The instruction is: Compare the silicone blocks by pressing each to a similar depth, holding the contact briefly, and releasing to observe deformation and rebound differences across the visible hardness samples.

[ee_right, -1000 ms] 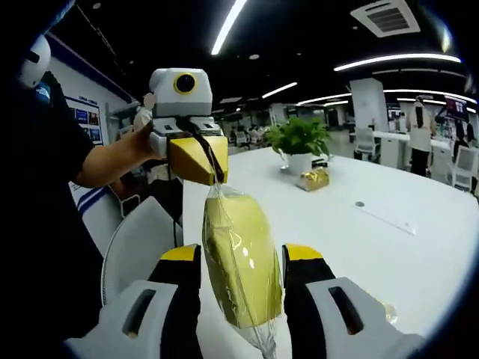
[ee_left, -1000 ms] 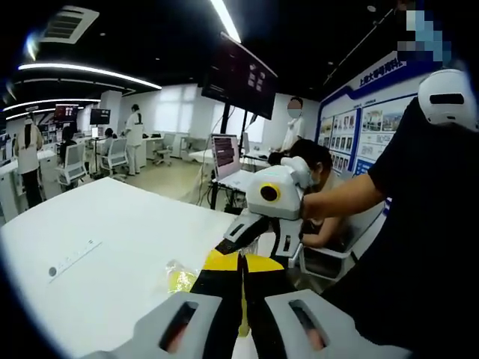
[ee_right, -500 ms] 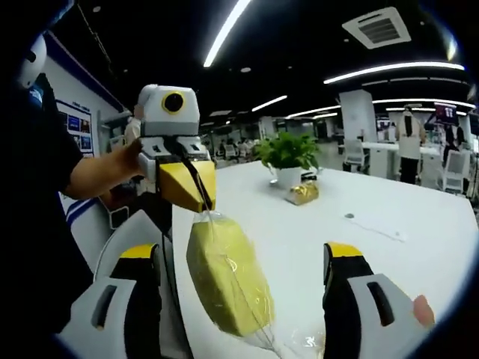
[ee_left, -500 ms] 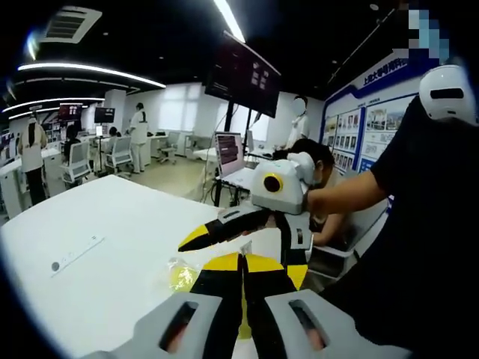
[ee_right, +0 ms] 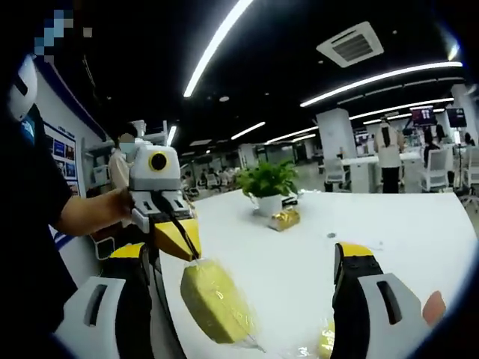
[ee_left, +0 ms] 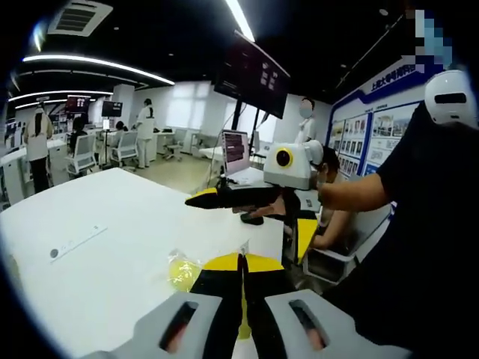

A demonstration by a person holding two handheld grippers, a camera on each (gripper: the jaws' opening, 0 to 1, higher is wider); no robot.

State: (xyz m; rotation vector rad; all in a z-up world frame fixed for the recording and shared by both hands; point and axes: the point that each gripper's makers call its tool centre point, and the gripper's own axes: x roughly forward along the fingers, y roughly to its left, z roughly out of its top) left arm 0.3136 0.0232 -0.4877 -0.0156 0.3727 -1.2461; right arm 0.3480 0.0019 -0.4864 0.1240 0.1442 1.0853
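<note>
The yellow silicone block [ee_right: 212, 312] in its clear plastic bag [ee_right: 238, 335] hangs in the air over the near edge of the white counter [ee_right: 299, 254], dangling from the left gripper [ee_right: 177, 238]. That gripper's yellow-tipped fingers [ee_right: 171, 237] are pinched together on the top of the bag, and in the left gripper view its own fingers [ee_left: 224, 275] sit pressed flat against each other with a thin strip of bag between them.

The right gripper [ee_right: 251, 299] is wide open and holding nothing; its fingers [ee_right: 354, 258] stand well apart on either side of the hanging block without touching it. In the left gripper view the right gripper [ee_left: 251, 200] is out ahead, fingers spread wide.

A second yellowish bagged sample [ee_left: 182, 270] lies on the counter [ee_left: 112, 254] just beside the left gripper's fingers. Farther out on the counter there's a long white ruler-like strip [ee_left: 75, 243], and in the right gripper view a potted green plant [ee_right: 267, 183] with something gold and shiny [ee_right: 284, 218] next to it.

A poster wall [ee_left: 374, 105] has writing on it, but I can't read it. A screen [ee_left: 251, 75] hangs from the ceiling, and people [ee_left: 146, 127] stand around desks in the background.
</note>
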